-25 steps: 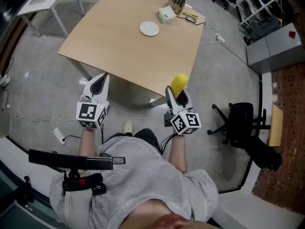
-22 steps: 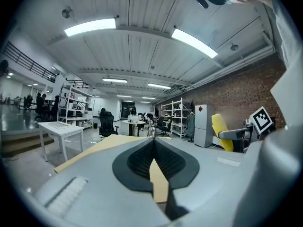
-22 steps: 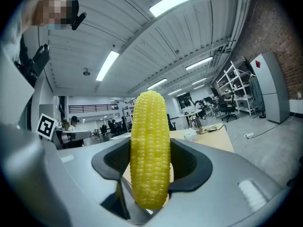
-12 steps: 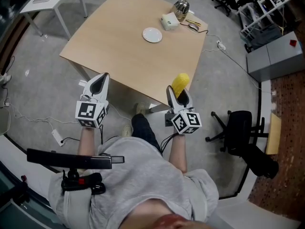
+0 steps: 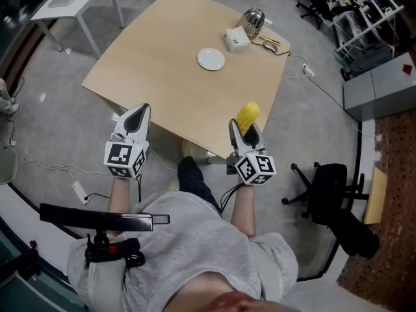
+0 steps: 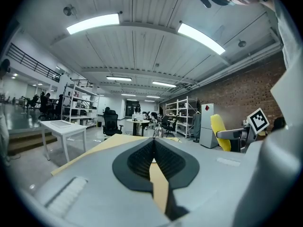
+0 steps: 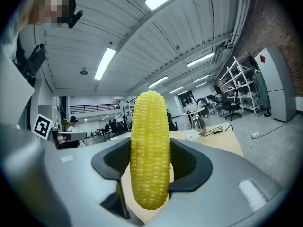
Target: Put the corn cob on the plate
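The corn cob is held upright in the right gripper, whose jaws are closed on its lower half, with the tip standing clear above them. The left gripper is carried empty, its jaws brought together. The cob is over the near edge of the table, and the plate lies well apart toward 11 o'clock from it. The cob is judged light and stiff, its knobbly kernels well gripped. Being round, it may be expected to roll once laid down, so it is best taken across its middle.
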The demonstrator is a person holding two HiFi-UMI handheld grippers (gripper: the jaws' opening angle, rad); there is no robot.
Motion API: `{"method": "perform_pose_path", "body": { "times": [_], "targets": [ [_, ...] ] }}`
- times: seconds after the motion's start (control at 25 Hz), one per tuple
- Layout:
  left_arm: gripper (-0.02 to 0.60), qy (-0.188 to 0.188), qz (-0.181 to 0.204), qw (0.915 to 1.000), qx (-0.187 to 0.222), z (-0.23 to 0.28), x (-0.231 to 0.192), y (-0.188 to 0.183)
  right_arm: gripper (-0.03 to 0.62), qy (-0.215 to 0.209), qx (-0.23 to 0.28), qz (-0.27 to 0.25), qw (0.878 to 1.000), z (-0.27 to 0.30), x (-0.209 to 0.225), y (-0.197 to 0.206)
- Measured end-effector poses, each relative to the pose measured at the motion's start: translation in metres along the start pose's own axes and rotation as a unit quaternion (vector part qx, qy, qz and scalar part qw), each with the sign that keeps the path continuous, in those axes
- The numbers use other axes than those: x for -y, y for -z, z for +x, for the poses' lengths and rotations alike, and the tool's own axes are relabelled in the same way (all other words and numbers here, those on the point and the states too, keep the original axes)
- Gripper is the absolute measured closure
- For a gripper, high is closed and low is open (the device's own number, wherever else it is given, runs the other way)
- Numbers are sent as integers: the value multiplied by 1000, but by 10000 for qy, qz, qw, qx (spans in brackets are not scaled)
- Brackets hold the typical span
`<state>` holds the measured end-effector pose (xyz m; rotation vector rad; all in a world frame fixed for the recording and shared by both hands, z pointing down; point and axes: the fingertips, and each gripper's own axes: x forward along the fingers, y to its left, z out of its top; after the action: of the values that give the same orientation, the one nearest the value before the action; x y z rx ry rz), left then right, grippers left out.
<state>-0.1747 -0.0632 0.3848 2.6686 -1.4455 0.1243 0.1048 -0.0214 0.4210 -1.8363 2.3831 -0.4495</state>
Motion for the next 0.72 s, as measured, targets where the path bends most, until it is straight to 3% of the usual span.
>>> {"method": "perform_pose_path", "body": {
  "times": [0.2, 0.48, 0.72],
  "targets": [
    [561, 20, -55, 9999, -108, 59, -8, 17, 344, -58, -79, 9, 10000, 50, 34, 6],
    [561, 51, -138, 9998, -158, 85, -3, 5, 344, -168, -240, 45, 9996, 74, 39, -3],
    [561, 113, -188, 9990, -399, 150, -24, 40, 344, -121, -482, 73, 9987, 137, 76, 23]
  ]
}}
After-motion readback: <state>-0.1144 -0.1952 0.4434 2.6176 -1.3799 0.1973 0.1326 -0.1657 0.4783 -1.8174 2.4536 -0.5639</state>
